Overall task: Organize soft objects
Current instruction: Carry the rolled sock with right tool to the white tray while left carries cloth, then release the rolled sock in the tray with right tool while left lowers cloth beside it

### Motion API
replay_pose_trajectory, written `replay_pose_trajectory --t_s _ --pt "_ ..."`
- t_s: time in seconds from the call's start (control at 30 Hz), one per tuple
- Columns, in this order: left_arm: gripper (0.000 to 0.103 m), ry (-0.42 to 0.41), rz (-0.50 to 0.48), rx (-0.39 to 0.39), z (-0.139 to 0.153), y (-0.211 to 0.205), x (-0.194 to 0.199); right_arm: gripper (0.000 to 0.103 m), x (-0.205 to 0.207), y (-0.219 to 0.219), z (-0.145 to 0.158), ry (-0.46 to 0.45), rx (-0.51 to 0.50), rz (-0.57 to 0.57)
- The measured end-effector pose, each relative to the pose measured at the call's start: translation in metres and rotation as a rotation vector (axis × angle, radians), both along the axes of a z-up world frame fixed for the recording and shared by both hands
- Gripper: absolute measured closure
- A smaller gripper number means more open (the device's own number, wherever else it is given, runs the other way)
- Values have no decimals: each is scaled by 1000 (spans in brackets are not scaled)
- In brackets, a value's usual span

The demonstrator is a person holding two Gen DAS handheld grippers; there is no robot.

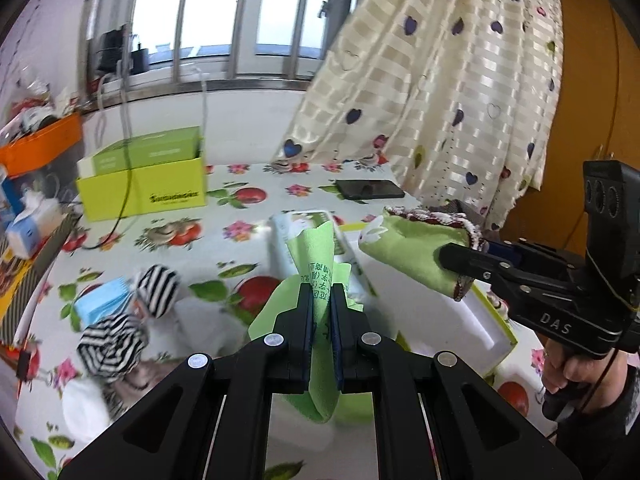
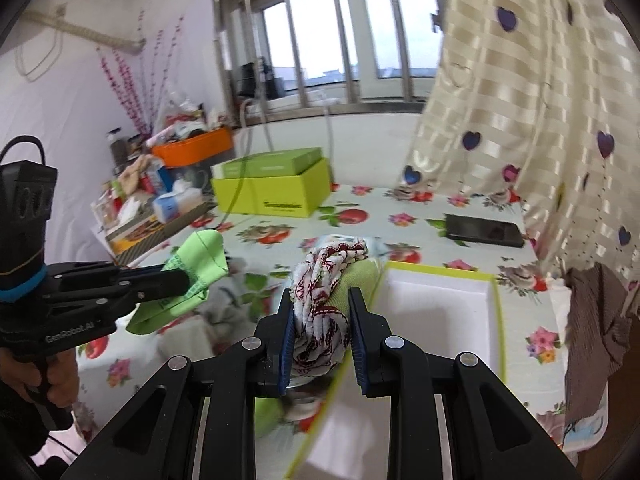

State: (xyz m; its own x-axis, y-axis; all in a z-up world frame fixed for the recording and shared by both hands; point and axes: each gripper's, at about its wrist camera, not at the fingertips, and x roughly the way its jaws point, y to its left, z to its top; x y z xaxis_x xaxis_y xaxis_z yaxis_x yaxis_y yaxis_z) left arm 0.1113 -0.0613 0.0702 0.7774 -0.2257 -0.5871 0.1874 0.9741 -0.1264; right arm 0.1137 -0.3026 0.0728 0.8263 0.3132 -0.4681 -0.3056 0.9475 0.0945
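My left gripper (image 1: 321,292) is shut on a thin light-green cloth (image 1: 318,256) with printed text, held above the table; it also shows in the right wrist view (image 2: 196,264). My right gripper (image 2: 321,304) is shut on a folded green towel with a red-and-white crocheted edge (image 2: 324,292), seen too in the left wrist view (image 1: 416,248). It hangs over the edge of an open box with a white inside (image 2: 436,304). Black-and-white striped socks (image 1: 156,288) and a blue face mask (image 1: 104,300) lie on the floral tablecloth (image 1: 248,216) at the left.
A lime-green box (image 1: 144,188) stands at the back. A black phone (image 1: 370,189) lies near the heart-print curtain (image 1: 440,80). An orange bin (image 1: 44,144) and cluttered boxes fill the left edge. A brown cloth (image 2: 596,320) hangs at the right.
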Motion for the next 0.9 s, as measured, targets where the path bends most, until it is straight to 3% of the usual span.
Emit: replay_pose_trajectory --t_s 0.33,0.63,0.73,0.8,0.9 --pt "95 48 -71 -3 4 -41 47 80 40 -54 -27 62 48 -89" --pt "95 93 -101 23 -3 -74 72 79 71 -85 -65 192 54 -205" --pt "95 124 -100 21 -8 -83 81 72 71 -93 -68 206 44 -249" --pt "95 140 -100 24 -11 -89 87 57 69 -98 -69 207 48 -270" --pt "95 165 -99 34 -17 -98 96 52 65 -104 -69 198 63 -281"
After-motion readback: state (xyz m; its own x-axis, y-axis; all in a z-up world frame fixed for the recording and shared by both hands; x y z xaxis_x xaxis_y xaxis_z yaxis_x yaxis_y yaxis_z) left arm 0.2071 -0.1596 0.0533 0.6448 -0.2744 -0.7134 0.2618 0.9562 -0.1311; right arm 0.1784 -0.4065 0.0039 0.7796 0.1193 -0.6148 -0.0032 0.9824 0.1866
